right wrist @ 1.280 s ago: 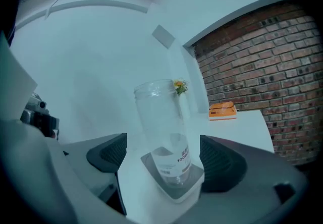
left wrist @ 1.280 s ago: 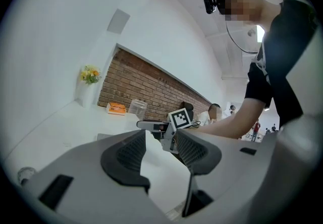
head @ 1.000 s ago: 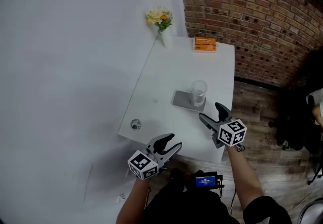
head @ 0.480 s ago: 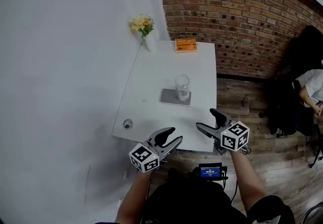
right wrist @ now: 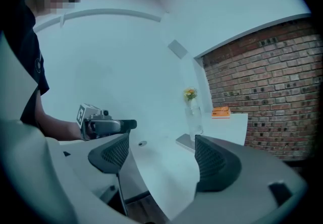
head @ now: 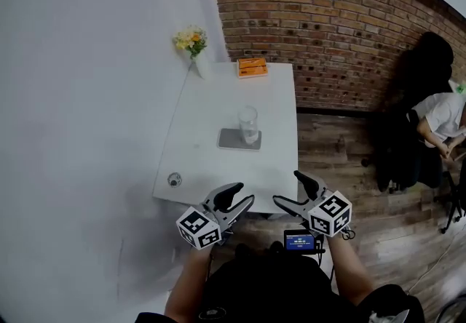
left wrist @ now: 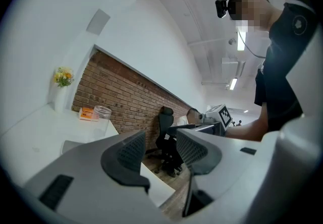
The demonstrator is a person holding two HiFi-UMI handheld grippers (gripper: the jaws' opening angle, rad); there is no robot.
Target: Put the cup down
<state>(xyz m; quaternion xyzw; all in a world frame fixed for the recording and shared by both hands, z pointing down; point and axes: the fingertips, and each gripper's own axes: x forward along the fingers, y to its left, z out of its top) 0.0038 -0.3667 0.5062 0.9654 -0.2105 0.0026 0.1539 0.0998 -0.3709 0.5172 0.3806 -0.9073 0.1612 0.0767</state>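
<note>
White table (head: 218,107) beside brick wall (head: 342,30), centre of head view. Clear cup (head: 248,125) upright on grey pad (head: 230,140), mid-table, neither gripper touching it. Flower vase (head: 194,52) and orange box (head: 252,67) at far table edge, upper centre. Small round object (head: 174,180) near table's lower-left corner. Left gripper (head: 239,196) and right gripper (head: 288,188) at lower centre, by near table edge, well apart from cup. Both jaw pairs spread wide, nothing held between them.
</note>
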